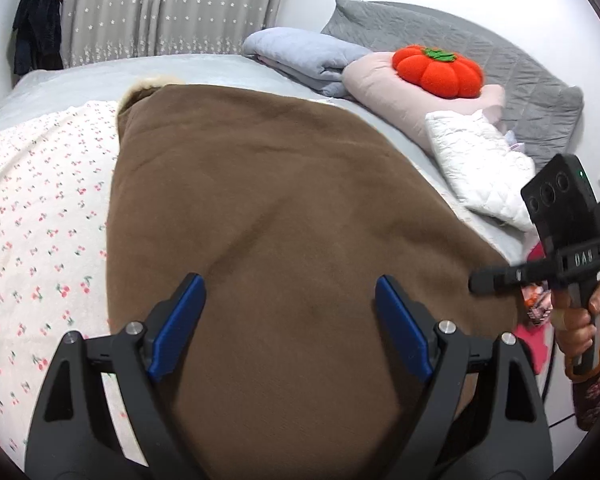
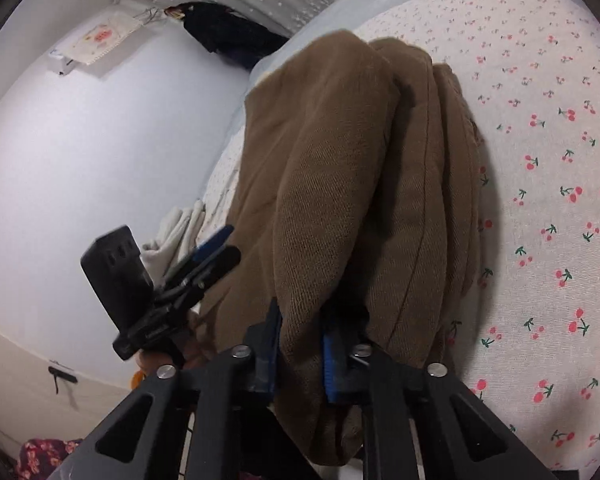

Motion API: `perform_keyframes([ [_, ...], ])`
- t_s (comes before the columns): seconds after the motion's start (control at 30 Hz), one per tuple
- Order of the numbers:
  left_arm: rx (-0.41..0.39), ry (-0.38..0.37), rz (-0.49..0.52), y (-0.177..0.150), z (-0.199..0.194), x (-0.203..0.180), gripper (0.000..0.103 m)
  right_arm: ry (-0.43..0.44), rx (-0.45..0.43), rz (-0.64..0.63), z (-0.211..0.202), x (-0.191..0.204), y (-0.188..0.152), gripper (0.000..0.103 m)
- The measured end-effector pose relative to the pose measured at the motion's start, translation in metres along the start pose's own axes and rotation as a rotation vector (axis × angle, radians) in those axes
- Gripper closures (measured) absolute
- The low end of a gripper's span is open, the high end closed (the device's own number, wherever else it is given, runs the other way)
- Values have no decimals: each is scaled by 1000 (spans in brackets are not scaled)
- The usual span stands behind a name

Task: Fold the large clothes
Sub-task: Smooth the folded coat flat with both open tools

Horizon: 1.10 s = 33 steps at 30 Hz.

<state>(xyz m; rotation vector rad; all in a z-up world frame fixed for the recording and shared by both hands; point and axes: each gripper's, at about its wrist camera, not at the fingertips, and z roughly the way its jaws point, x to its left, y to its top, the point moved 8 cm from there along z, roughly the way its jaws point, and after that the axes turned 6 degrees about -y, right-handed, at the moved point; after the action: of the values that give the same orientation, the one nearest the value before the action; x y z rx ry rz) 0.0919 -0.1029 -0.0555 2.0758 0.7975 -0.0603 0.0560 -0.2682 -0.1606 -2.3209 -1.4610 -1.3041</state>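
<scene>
Your right gripper [image 2: 300, 344] is clamping the brown garment [image 1: 292, 200]; the left gripper [image 1: 290, 320], fingers apart above it, is waiting—keep edges aligned.

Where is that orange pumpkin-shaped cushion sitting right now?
In the left wrist view the pumpkin cushion sits upper right, on a pink pillow at the head of the bed, beyond the brown garment.

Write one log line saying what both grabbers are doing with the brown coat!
left gripper: open over brown coat | right gripper: shut on coat fold | coat: on cherry-print sheet
</scene>
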Motion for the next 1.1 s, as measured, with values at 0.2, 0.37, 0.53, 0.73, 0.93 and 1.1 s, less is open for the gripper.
perform_keyframes([
  [0.2,11,-47,92,-29,9,-31,16,-178,9,-37,25,-51,-28,92],
  [0.37,25,56,183,-34,7,-39,16,-128,-83,-25,9,-38,-29,83],
  [0.53,-22,3,73,-26,-26,-32,16,-280,-241,-147,-20,-5,-16,63],
  [0.73,-33,-47,45,-34,-30,-35,18,-432,-363,-358,-10,27,-10,59],
  [0.93,13,48,175,-58,-13,-47,18,-511,-221,-274,55,-33,-12,54],
  [1.1,40,101,208,-54,-20,-51,18,-512,-243,-269,40,-21,-10,51],
])
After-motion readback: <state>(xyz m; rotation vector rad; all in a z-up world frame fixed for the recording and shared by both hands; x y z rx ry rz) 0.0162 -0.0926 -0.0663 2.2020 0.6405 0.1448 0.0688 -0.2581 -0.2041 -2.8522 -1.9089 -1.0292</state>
